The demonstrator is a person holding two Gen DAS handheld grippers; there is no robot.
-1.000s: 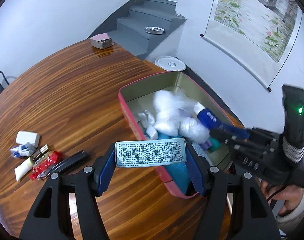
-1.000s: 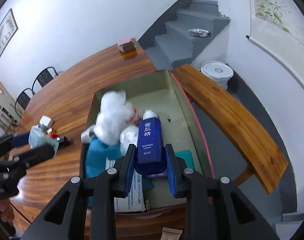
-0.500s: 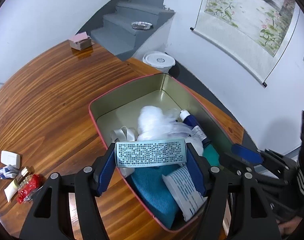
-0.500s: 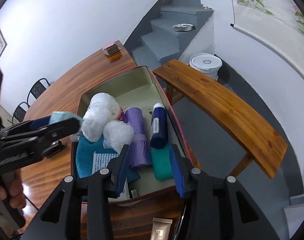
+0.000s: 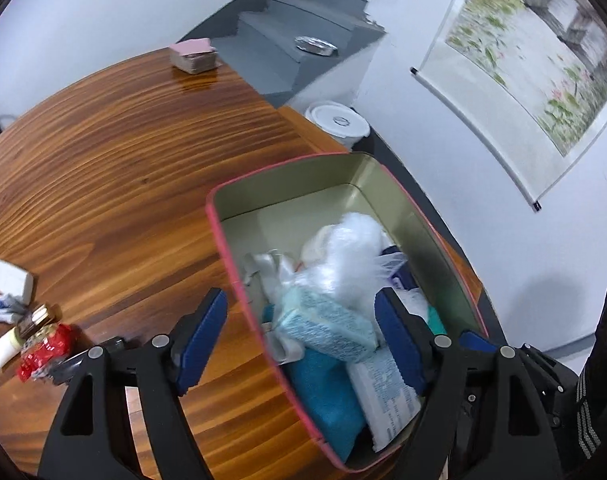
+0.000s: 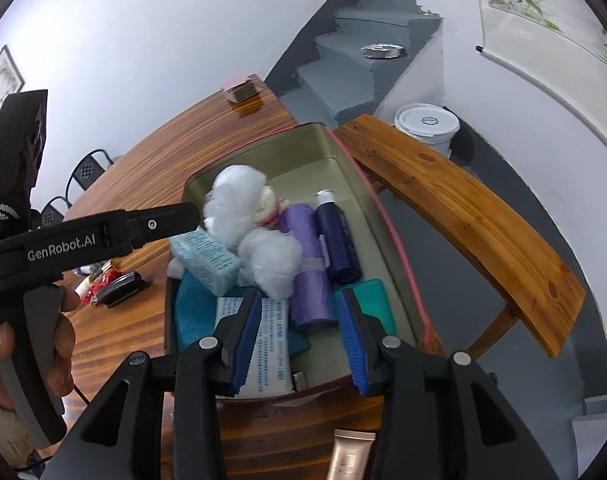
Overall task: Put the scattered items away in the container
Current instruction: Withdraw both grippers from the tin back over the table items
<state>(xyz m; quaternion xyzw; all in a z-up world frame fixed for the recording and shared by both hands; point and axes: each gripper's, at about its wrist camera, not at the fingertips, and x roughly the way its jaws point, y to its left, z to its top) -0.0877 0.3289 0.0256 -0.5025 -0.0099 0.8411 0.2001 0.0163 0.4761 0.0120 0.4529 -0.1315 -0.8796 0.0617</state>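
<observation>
The pink-rimmed tin (image 5: pixel 219 240) stands on the wooden table and holds white plastic bags, a teal cloth and packets. A pale teal tissue pack (image 5: pixel 327 320) lies tilted on that heap. My left gripper (image 5: pixel 299 308) hangs over it with its jaws opening, and the pads do not touch the pack. In the right wrist view the pack (image 6: pixel 205 254) rests by the tin's left wall (image 6: pixel 169 300). A blue bottle (image 6: pixel 339 240) and a purple roll (image 6: pixel 307 264) lie side by side inside. My right gripper (image 6: pixel 300 300) hovers open over the tin's near end, holding nothing.
Loose on the table to the left are a white box (image 5: pixel 11 280), a cream tube (image 5: pixel 3 346), a red packet (image 5: pixel 43 350) and a black item (image 5: pixel 67 364). A beige tube (image 6: pixel 349 454) lies by the near edge. A bench (image 6: pixel 463 208) and bucket (image 6: pixel 427 124) stand beyond.
My left gripper moved over the tin, opened and let go of the tissue pack, which now lies in the tin. The right gripper released the blue bottle into the tin and drew back.
</observation>
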